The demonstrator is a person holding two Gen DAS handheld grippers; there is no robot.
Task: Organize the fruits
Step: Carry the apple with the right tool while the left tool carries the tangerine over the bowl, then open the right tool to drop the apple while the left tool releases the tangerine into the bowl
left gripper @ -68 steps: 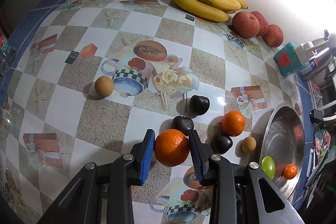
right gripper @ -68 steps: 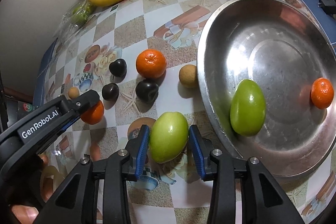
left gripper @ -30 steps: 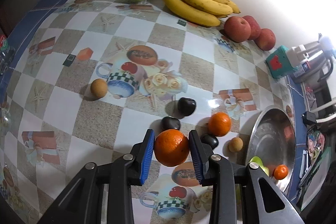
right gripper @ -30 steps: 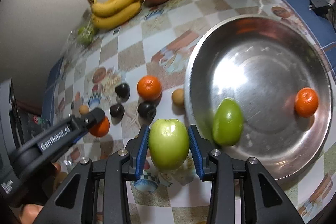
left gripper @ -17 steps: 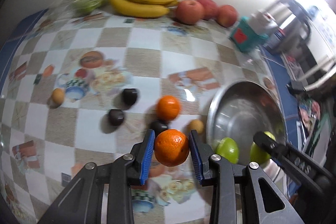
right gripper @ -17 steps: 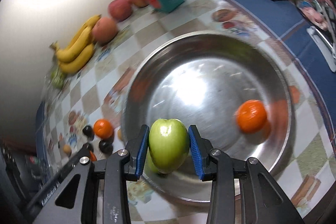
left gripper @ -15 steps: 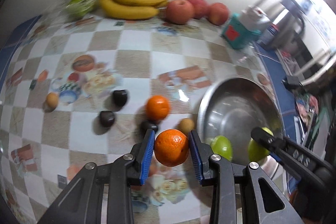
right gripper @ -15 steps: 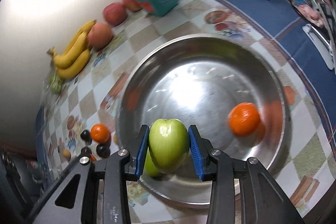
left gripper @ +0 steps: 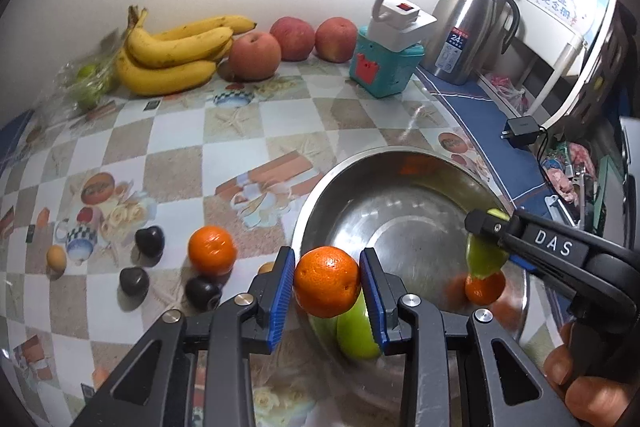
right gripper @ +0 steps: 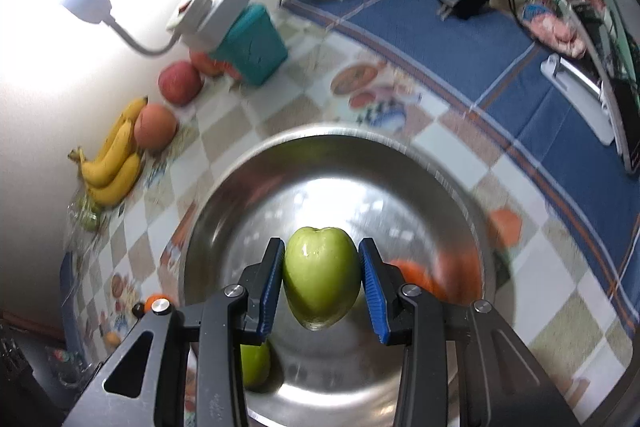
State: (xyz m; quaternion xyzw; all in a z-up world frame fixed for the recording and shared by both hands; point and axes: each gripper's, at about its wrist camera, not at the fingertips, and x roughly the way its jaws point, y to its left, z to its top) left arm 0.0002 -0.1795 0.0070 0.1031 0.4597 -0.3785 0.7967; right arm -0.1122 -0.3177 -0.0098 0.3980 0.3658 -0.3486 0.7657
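While the left gripper [left gripper: 327, 281] clamps an orange [left gripper: 326, 281], the right gripper [right gripper: 321, 279] grips a green fruit [right gripper: 321, 283] over the steel bowl [right gripper: 248, 163] at lower centre.

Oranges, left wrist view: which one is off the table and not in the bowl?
The orange clamped in the left gripper. Another orange sits on the tablecloth; a small one lies in the steel bowl.

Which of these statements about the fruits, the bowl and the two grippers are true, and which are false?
1. The left gripper holds an orange. True.
2. The right gripper is empty. False: it grips a green fruit.
3. The metal bowl is empty. False: another green fruit and a small orange lie inside.
4. The bananas lie beside the apples near the wall. True.
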